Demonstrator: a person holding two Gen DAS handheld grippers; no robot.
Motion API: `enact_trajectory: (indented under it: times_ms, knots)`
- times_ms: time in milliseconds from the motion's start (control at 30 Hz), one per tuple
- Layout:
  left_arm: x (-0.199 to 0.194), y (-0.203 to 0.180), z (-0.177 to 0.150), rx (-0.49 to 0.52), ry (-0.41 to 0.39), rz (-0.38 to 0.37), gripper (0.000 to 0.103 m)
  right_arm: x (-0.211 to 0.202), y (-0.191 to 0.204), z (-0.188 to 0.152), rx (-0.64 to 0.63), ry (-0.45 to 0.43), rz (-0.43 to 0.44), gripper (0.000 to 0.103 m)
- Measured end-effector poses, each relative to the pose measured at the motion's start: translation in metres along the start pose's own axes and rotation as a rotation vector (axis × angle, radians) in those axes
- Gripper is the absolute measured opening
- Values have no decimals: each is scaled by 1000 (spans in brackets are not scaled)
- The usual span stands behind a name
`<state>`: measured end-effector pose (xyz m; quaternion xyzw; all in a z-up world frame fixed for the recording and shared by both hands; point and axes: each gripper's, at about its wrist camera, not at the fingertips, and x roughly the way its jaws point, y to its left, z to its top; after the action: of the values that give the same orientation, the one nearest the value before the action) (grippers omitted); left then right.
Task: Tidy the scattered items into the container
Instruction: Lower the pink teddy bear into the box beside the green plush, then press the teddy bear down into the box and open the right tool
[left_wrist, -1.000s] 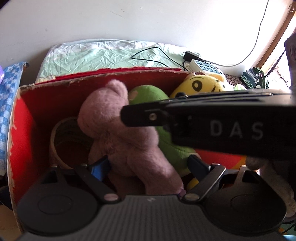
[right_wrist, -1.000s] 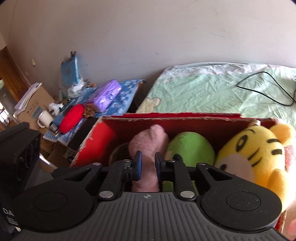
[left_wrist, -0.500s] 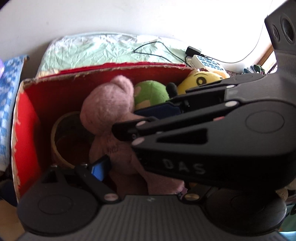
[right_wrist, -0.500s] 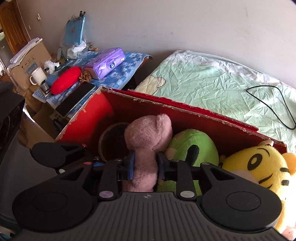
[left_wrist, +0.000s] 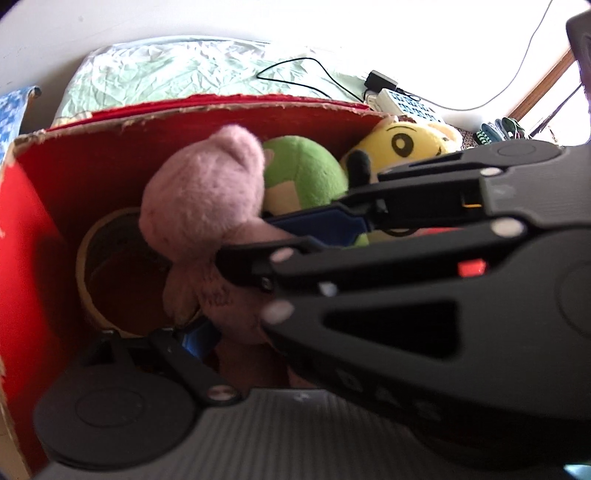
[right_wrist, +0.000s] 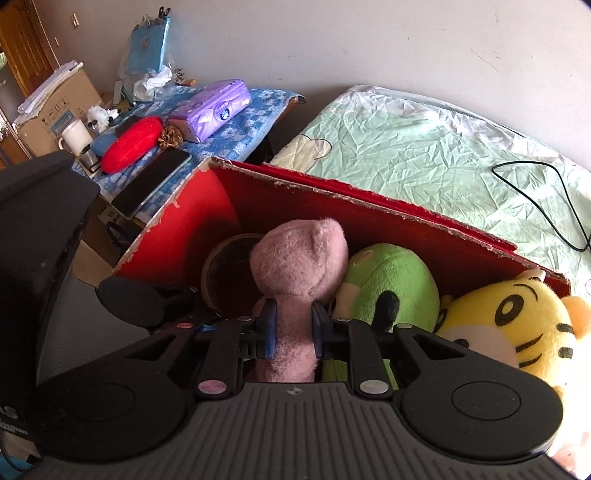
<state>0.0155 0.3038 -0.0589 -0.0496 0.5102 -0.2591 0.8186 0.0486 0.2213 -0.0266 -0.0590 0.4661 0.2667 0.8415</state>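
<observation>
A red cardboard box (right_wrist: 373, 210) (left_wrist: 92, 155) holds a pink plush (right_wrist: 299, 266) (left_wrist: 203, 206), a green plush (right_wrist: 388, 284) (left_wrist: 303, 170), a yellow tiger plush (right_wrist: 506, 325) (left_wrist: 402, 140) and a round brown basket (right_wrist: 225, 266) (left_wrist: 110, 273). My right gripper (right_wrist: 293, 326) is closed around the pink plush's neck, inside the box. In the left wrist view it (left_wrist: 280, 240) reaches in from the right. My left gripper's left finger (left_wrist: 195, 336) shows beside the plush's body; its right finger is hidden behind the right gripper.
A bed with a pale green sheet (right_wrist: 424, 147) and a black cable (right_wrist: 554, 195) lies behind the box. A side table with a blue cloth (right_wrist: 236, 125) carries tissues, a red pouch, a phone and a mug. A power strip (left_wrist: 402, 103) lies at the right.
My right gripper has come down into the box and closed on the pink plush's neck. It now covers most of the left wrist view.
</observation>
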Motion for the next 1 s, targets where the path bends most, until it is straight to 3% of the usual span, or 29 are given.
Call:
enact_trajectory:
  times_ms: [100,733,1000]
  knots:
    - [0,-1,-1,17,3,9,89,4,-7,3,51,-8,9,24]
    - [0,0,1,-15,34,58,89,0,-11,-5,74,-68,32,28]
    - [-10,-7,6,14,31,129,88,-3,-20,-13,143,-115,61,26]
